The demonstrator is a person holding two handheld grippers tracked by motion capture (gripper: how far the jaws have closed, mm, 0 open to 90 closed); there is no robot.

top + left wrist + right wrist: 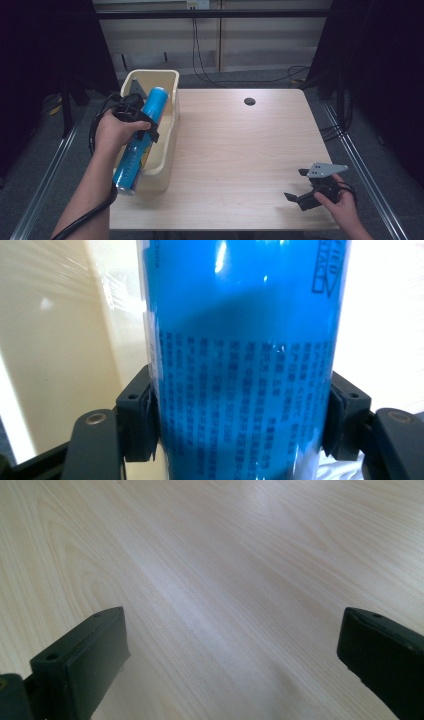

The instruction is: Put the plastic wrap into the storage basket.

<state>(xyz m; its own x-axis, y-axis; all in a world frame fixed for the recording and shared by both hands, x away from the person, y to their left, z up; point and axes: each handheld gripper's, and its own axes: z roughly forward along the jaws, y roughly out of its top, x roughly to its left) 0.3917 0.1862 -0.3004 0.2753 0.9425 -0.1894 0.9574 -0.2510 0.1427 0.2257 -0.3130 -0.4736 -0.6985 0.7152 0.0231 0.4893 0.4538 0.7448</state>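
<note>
The blue can (142,137) lay tilted along the cream bin (170,145) at the table's left edge, its top end over the bin's inside and its silver bottom end sticking out past the bin's near wall. You had it clamped about its middle in your left gripper (145,127); in the left gripper view the two black pads (142,415) pressed on either side of the printed blue wall, jaws drawn in to the can's width. Whether the can touched the bin's rim, I could not tell. Your left hand (114,132) wrapped the gripper's body, its cable trailing down beside your forearm.

Well apart, near the light wooden table's (240,150) front right corner, your right gripper (296,185) sat low over the board with its jaws spread wide and nothing between them, bare wood showing in the gap.
</note>
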